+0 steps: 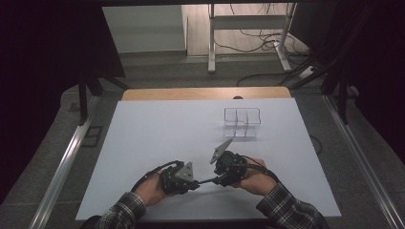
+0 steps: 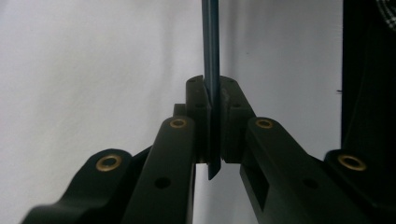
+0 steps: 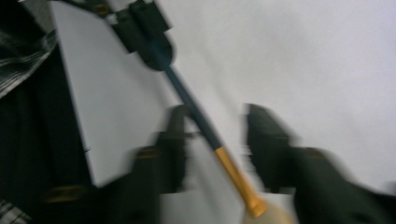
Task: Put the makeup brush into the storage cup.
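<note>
**Brush clamped in left gripper, right jaws parted around it**

The brush [image 3: 205, 126] hangs above the near edge of the table [image 1: 143, 133], between the two grippers, roughly midway along that edge. It has a thin dark handle, an orange-gold ferrule and a pale tip. In the high view it reads as a thin dark rod [image 1: 206, 181] bridging the two tools.

The left gripper [image 2: 215, 112] is clamped on the dark handle: in the left gripper view both pads press flat against the thin shaft, which runs straight up between them, its short end poking out below the pads. In the right gripper view the same jaws appear farther off, closed over the handle's far end.

The right gripper [image 3: 219, 135] has its jaws parted. The brush passes between them at a slant, the ferrule near the jaw roots; the picture is blurred, and the pads appear clear of the shaft.

In the high view the left gripper [image 1: 180, 177] and right gripper [image 1: 229, 169] sit close together near the table's near edge, each in a hand with a plaid sleeve.

A clear compartment tray [image 1: 242, 121] stands toward the far right of the table, well apart from the grippers.
</note>
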A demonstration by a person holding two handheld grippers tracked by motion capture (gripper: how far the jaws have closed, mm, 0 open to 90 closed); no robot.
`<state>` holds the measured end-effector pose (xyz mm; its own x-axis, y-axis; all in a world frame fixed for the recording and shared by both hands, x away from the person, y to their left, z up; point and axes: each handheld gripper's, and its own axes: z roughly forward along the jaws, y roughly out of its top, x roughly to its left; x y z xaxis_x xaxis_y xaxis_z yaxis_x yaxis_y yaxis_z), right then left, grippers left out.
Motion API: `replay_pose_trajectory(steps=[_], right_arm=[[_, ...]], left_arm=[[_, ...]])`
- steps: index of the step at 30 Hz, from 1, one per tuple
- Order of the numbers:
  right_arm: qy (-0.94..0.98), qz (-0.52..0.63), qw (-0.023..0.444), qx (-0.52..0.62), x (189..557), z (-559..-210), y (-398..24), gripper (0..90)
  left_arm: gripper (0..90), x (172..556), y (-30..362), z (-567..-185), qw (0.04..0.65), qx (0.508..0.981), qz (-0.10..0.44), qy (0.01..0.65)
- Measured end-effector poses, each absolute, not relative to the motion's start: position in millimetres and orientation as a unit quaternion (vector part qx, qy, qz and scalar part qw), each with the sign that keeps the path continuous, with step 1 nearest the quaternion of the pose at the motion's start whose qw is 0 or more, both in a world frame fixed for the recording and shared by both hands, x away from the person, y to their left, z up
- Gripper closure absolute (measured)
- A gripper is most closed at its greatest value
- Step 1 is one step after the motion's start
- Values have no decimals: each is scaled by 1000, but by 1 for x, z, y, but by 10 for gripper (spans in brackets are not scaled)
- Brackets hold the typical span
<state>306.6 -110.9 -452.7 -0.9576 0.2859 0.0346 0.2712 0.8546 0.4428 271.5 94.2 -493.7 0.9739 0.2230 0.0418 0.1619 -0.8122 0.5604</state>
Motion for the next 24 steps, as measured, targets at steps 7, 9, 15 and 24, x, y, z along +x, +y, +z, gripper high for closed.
replay_pose_trajectory(steps=[7,9,15,24], right_arm=[[954,255,44,149,314,-459,-116,129],[954,257,55,147,314,-460,-117,87],[947,269,76,159,315,-461,-124,11],[933,304,98,169,314,-461,-143,2]], left_arm=[[851,278,103,-494,293,945,44,141],[851,279,104,-494,295,943,42,146],[850,280,107,-492,297,940,38,163],[850,282,113,-490,310,934,32,177]])
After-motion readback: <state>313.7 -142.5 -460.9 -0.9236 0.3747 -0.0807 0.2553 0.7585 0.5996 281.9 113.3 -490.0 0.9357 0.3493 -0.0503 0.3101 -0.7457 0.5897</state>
